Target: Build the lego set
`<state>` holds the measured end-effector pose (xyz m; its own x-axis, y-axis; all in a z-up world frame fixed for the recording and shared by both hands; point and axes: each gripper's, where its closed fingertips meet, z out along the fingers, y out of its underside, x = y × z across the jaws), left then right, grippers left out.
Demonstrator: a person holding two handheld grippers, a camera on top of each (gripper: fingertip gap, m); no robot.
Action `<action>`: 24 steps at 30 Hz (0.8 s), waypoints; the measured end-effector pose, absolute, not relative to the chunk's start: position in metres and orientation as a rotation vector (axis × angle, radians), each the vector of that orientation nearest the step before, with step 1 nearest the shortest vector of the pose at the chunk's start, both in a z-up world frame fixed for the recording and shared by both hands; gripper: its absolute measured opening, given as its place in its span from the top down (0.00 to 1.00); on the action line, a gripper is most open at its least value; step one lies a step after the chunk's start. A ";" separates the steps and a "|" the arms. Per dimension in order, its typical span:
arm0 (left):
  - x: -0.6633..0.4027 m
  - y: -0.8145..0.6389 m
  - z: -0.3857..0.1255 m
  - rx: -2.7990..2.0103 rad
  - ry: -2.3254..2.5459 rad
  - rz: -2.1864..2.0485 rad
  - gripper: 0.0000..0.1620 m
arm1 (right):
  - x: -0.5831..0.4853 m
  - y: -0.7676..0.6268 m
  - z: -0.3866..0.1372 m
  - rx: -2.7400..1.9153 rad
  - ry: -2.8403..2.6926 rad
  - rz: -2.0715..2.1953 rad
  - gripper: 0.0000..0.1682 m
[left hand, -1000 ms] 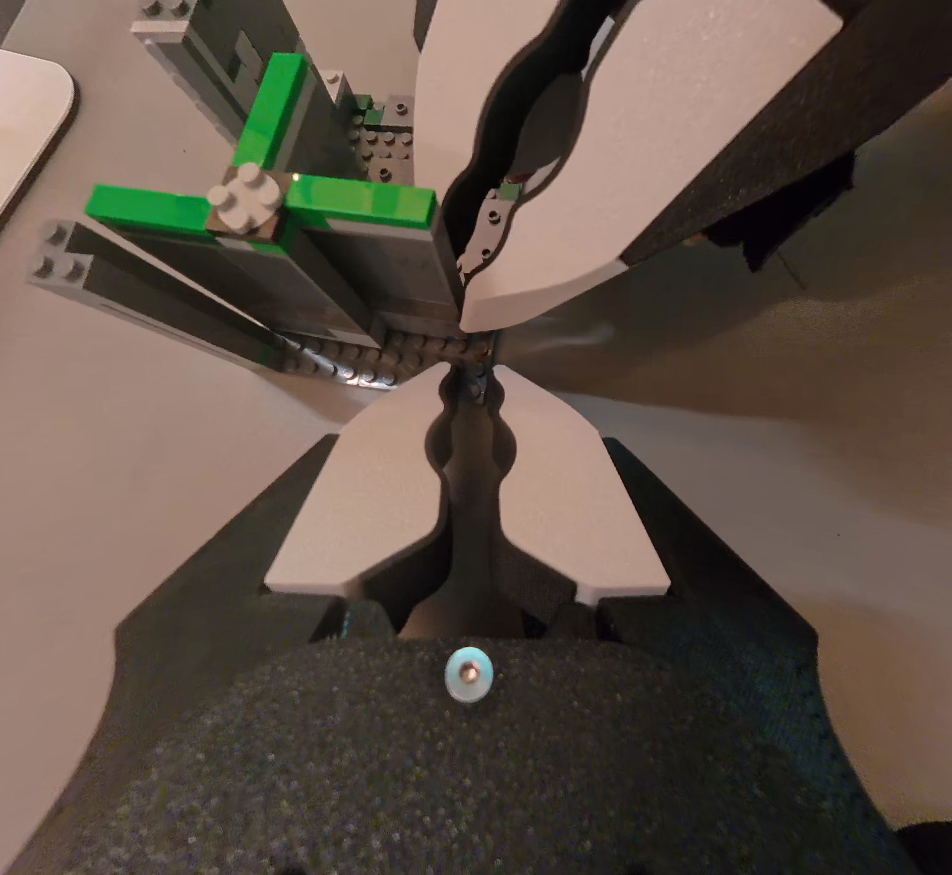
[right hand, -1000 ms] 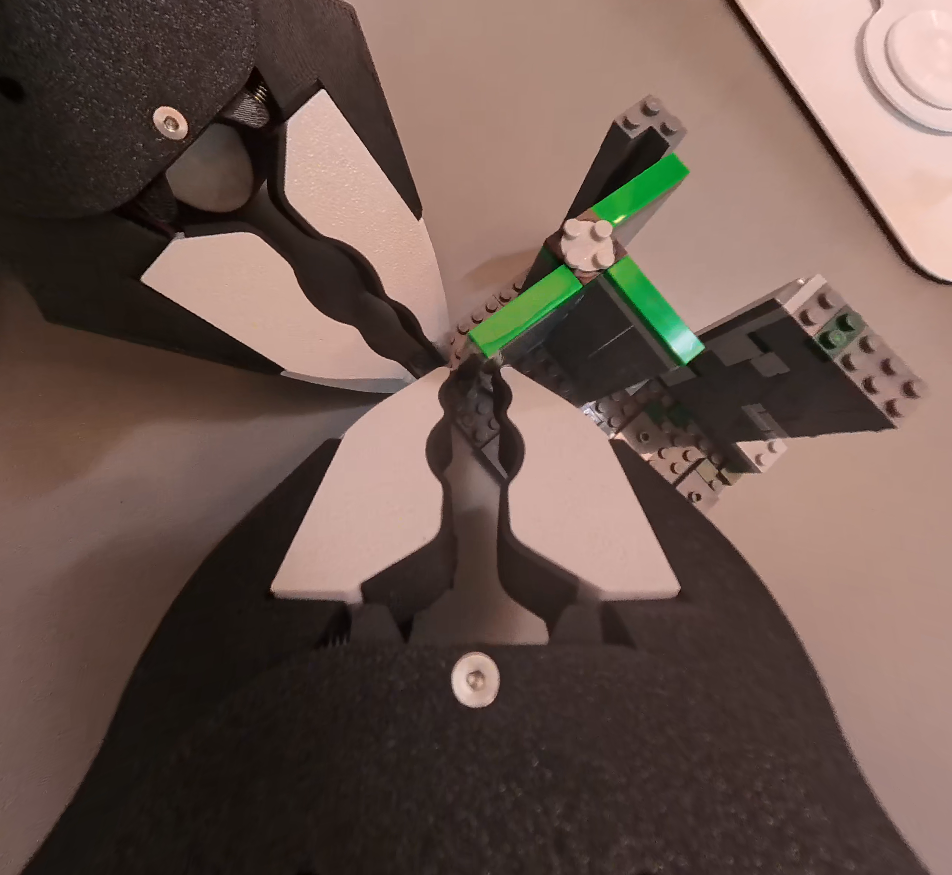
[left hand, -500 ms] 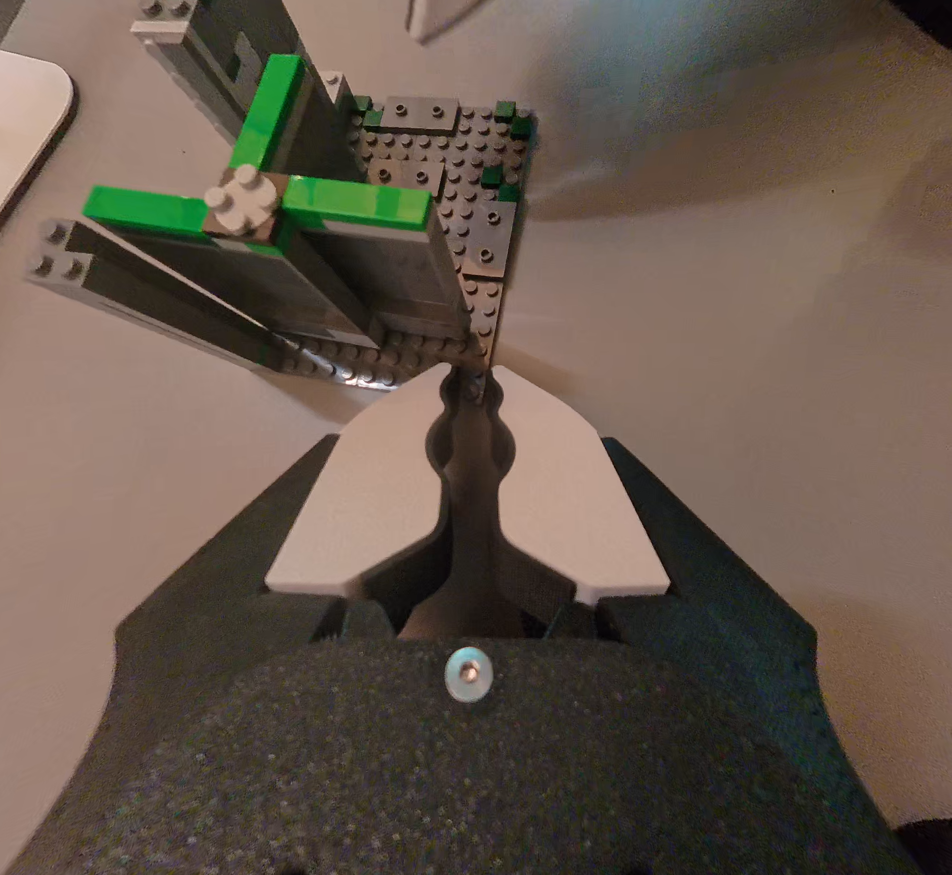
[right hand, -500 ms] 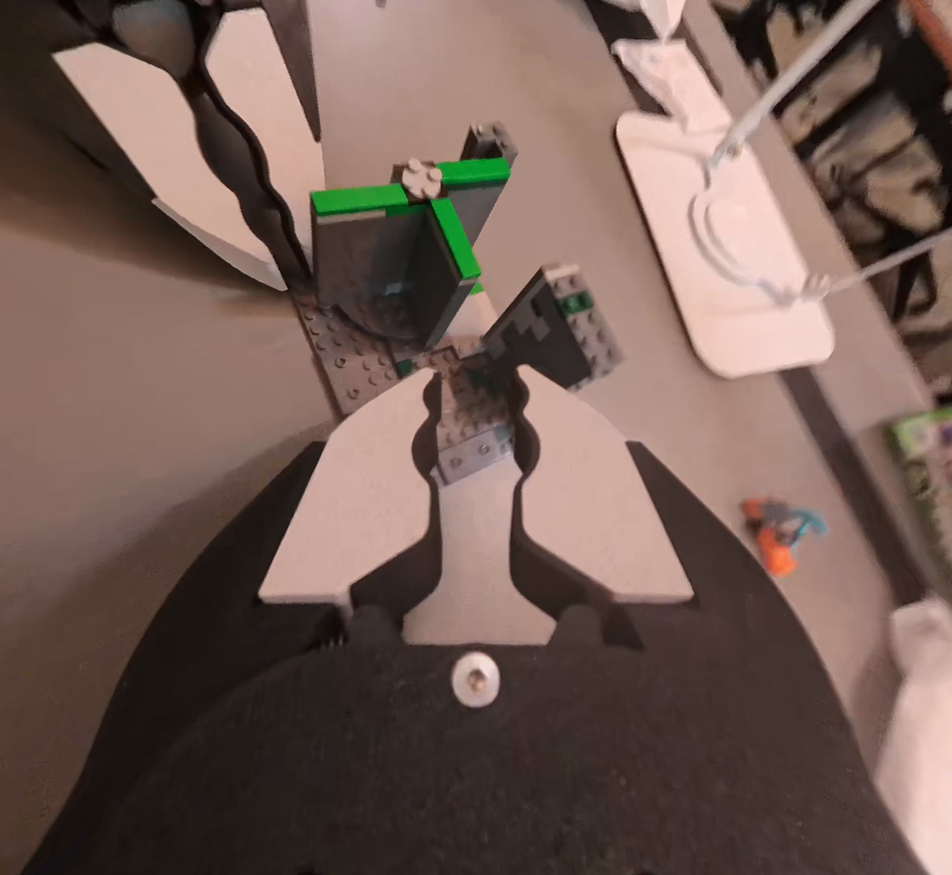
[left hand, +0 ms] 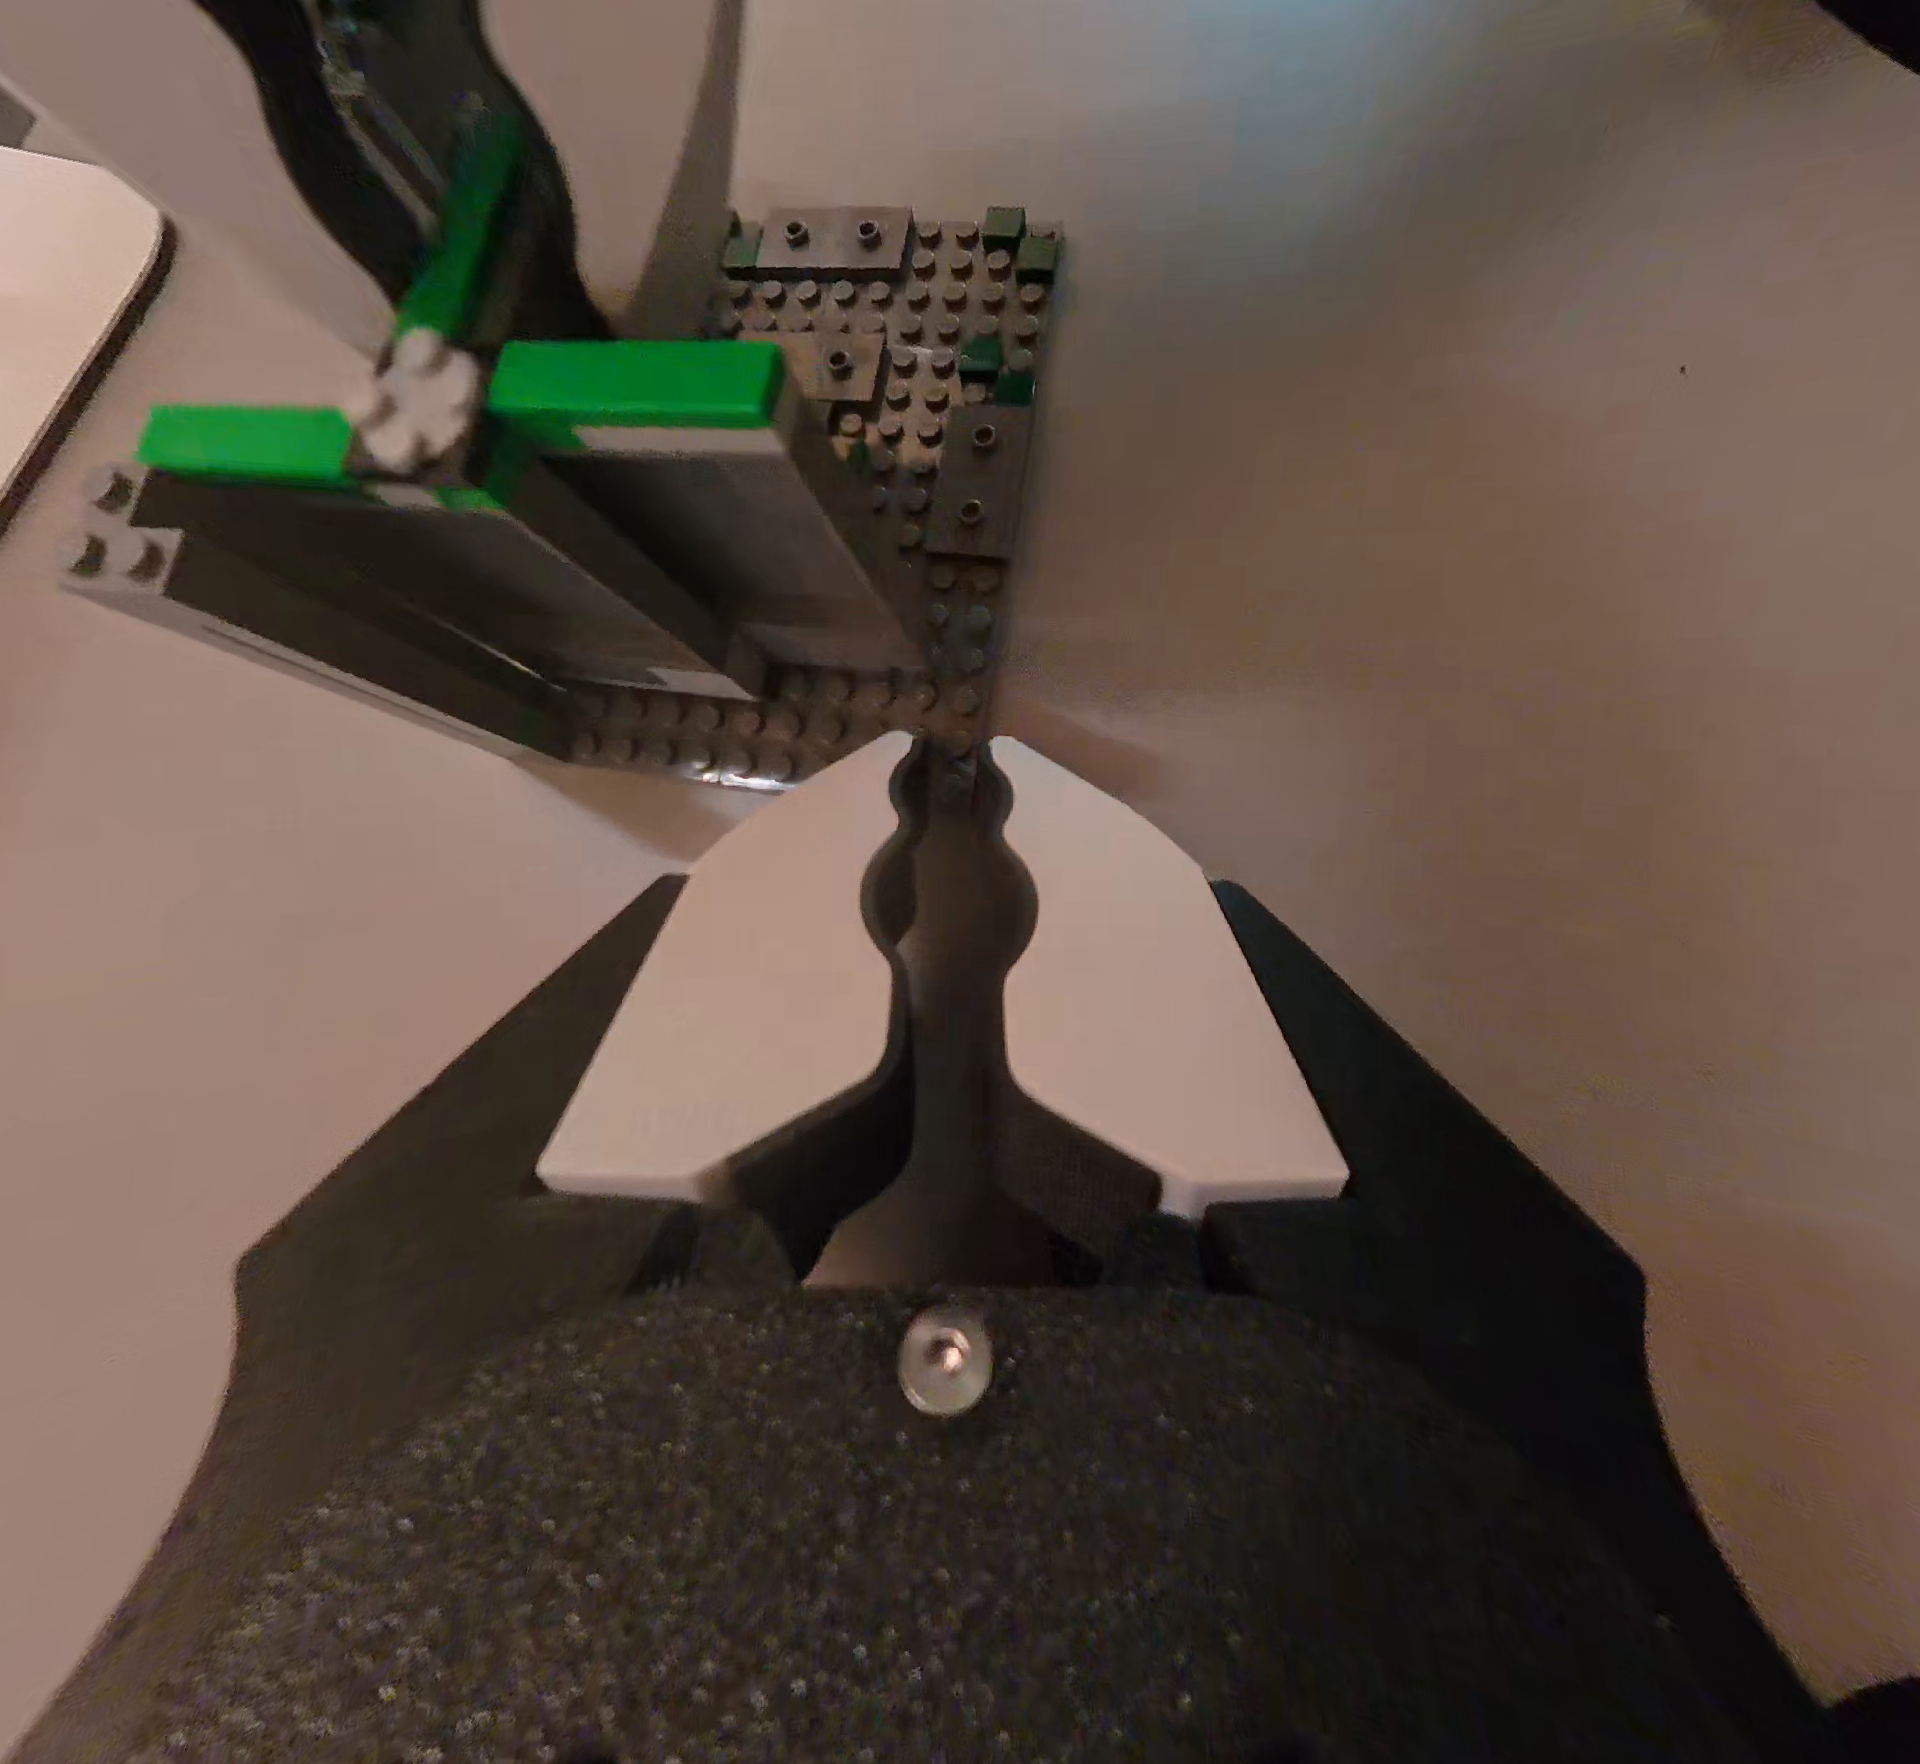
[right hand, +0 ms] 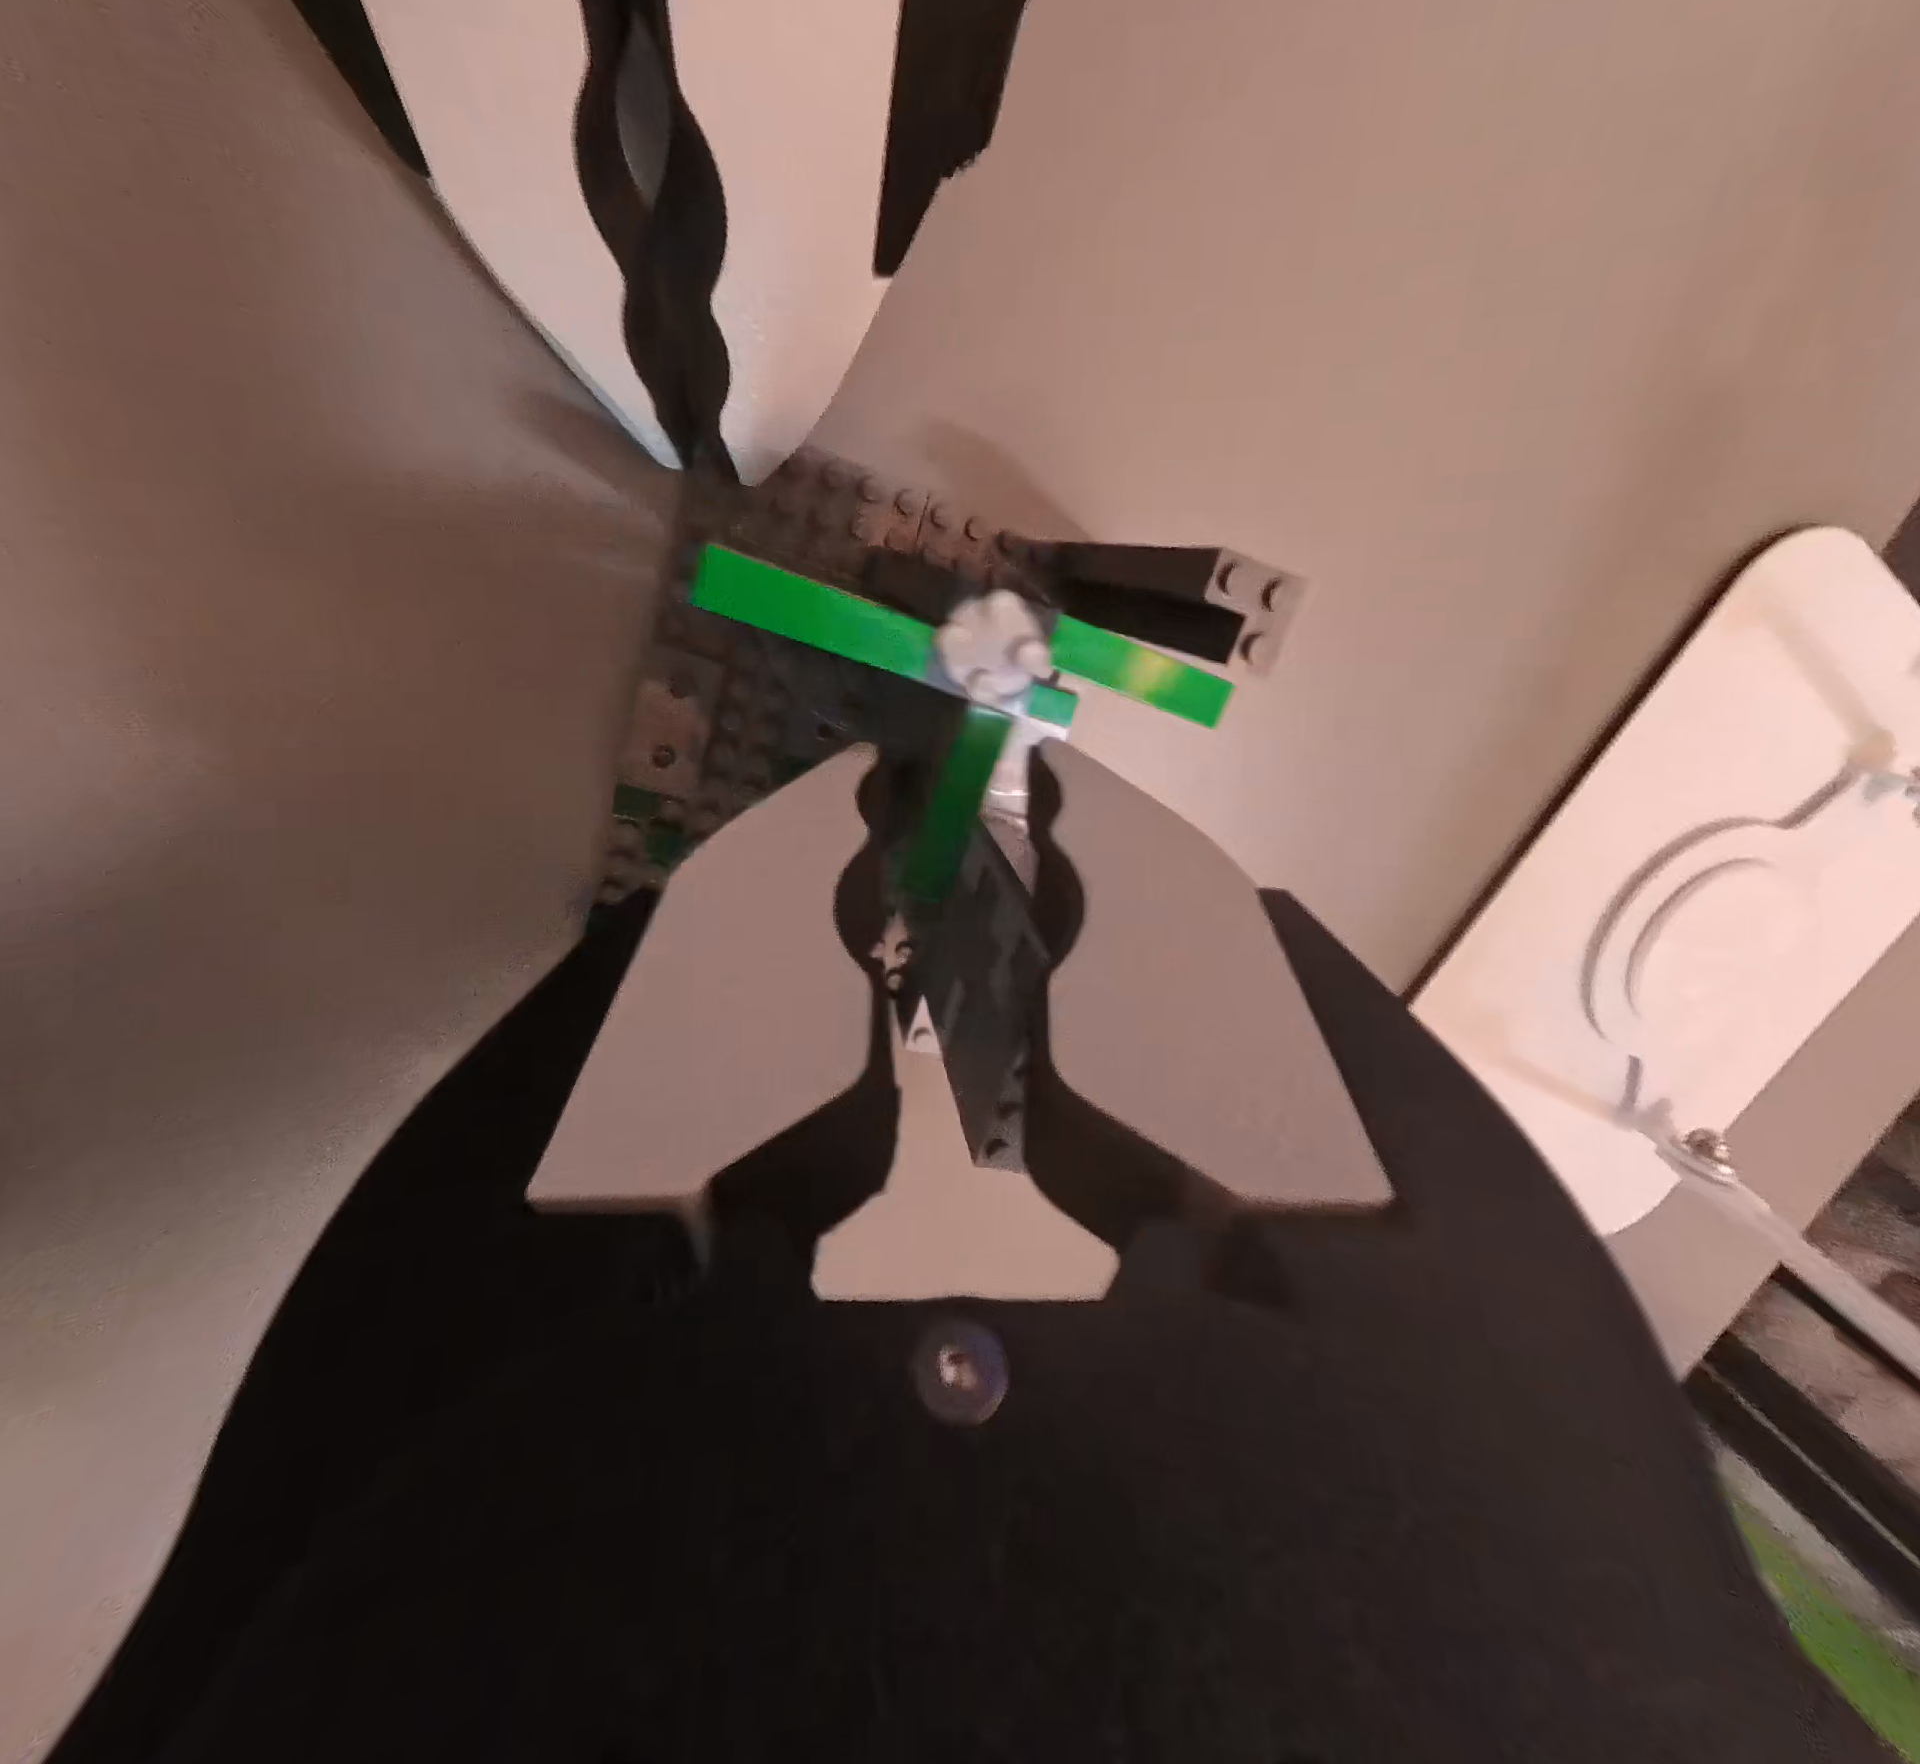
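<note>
Meanwhile, both grippers' fingers pinch the studded baseplate [left hand: 966, 426] carrying grey towers [left hand: 686, 530].

Two matching black handheld grippers with pale fingers

Each gripper [left hand: 948, 758] [right hand: 961, 779] has a grainy black body, white-faced fingers [left hand: 769, 976] with wavy black inner edges, and one round silver screw [left hand: 943, 1371] centred just behind them.
</note>
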<state>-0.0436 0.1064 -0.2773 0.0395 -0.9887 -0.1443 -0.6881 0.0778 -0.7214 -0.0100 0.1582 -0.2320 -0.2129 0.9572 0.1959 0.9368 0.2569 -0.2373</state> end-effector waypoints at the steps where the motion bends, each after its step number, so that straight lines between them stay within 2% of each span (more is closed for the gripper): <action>1: -0.044 0.106 -0.277 -1.670 1.712 -0.589 0.95 | -0.012 0.157 -0.231 -1.746 -2.250 0.100 0.89; 12: -0.044 0.106 -0.277 -1.664 1.711 -0.597 0.95 | -0.004 0.161 -0.232 -1.797 -2.345 0.028 0.94; 24: -0.044 0.106 -0.277 -1.661 1.713 -0.596 0.95 | -0.013 0.155 -0.232 -2.080 -2.141 0.248 0.95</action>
<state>-0.0437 0.1063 -0.2774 0.0342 -0.9883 -0.1485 -0.6828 0.0854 -0.7256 -0.0125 0.1546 -0.2317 -0.0296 0.9995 -0.0099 0.9754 0.0267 -0.2188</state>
